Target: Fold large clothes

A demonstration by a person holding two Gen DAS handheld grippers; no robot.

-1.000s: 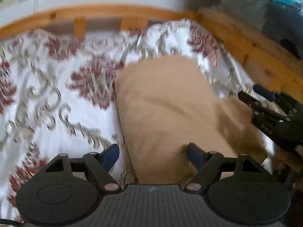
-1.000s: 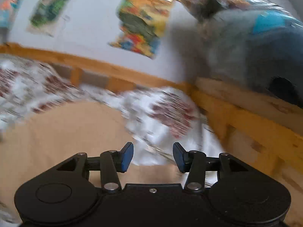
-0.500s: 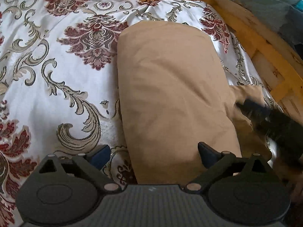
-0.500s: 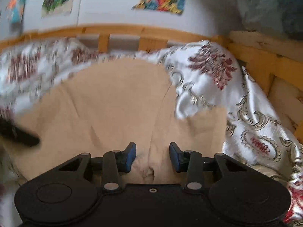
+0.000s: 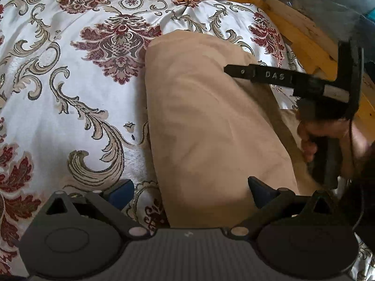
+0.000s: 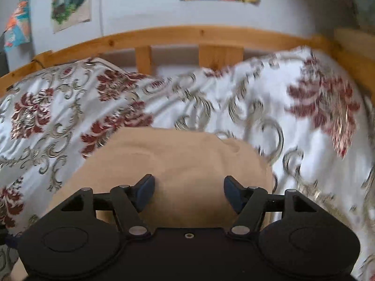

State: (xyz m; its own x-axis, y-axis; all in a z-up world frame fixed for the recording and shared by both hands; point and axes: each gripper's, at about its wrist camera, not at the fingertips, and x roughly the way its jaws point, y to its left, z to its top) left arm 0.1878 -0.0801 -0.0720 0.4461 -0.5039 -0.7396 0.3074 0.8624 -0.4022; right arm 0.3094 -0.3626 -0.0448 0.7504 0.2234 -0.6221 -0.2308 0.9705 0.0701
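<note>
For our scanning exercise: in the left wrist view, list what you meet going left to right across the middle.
Floral bedspread → tan garment → right gripper → wooden bed frame.

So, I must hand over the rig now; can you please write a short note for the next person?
Left gripper: open, holding nothing, low at the near end of the tan garment.
Right gripper: open, empty, above the garment's right side.
The garment lies lengthwise on the floral bedspread, folded into a long strip; a lower layer sticks out at its right edge.
Done: lengthwise fold.
Left: probably tuck in that layer, then fold it across.
</note>
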